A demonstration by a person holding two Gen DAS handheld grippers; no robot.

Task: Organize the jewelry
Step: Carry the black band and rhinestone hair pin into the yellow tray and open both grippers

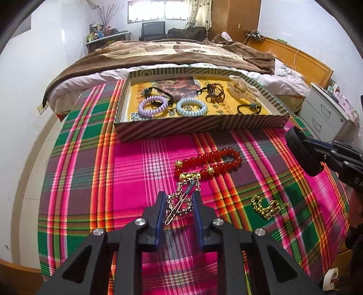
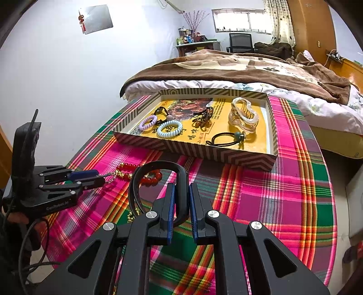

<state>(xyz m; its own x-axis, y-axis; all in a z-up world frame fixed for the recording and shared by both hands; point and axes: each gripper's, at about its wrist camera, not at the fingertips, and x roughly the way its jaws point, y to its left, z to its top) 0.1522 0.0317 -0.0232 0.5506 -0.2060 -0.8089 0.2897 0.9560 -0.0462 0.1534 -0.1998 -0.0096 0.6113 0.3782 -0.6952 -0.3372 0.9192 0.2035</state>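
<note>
Right claw (image 2: pixel 181 199) grips a black headband (image 2: pixel 158 172).

Red bead bracelet (image 1: pixel 211 162); pink-green plaid cloth (image 1: pixel 136 172); striped box (image 1: pixel 204 126).

Daylight glares through the blown-out window (image 1: pixel 156 10), colours stay vivid and sharp, fisheye bending darkens the corners.

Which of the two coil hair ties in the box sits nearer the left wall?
The purple coil hair tie. It lies beside the box's left wall, partly over a black hair tie; the light blue coil hair tie sits to its right, toward the middle.
</note>
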